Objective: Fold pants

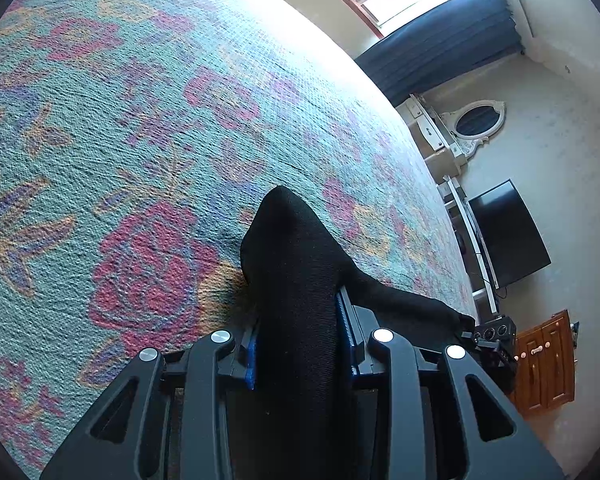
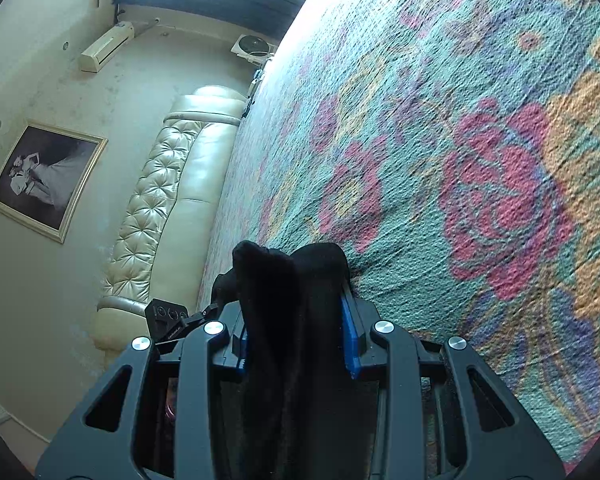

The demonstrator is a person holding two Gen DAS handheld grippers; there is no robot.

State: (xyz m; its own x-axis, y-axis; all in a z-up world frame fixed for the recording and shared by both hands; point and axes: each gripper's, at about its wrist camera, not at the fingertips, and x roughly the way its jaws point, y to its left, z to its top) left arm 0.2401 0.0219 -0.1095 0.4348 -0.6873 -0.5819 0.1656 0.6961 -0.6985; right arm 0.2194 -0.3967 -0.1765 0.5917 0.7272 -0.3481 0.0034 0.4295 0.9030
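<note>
Black pants [image 1: 296, 280] pinched in both hand-held grippers, lifted clear above the floral bedspread [image 1: 140, 128]. Left gripper [image 1: 300, 344] clamped on a thick bunch of the cloth between its blue pads [image 1: 251, 360], a peak of fabric standing up past the fingertips and a taut band running off to its right toward the other tool. Right gripper [image 2: 296, 340] likewise closed on a doubled wad of the pants [image 2: 292, 280], fabric spilling forward over the tips and trailing to its left toward the partner gripper [image 2: 168, 320], just visible there. Long axis of the held edge therefore strung between the two tools, roughly side to side, neither hand nearer than the other. Rest of the garment hanging below and behind, out of view, so probably a waistband or hem, hard to say which. Bedspread ahead of and beneath both grippers, cream sofa [image 2: 168, 184] off to the right gripper's left.
</note>
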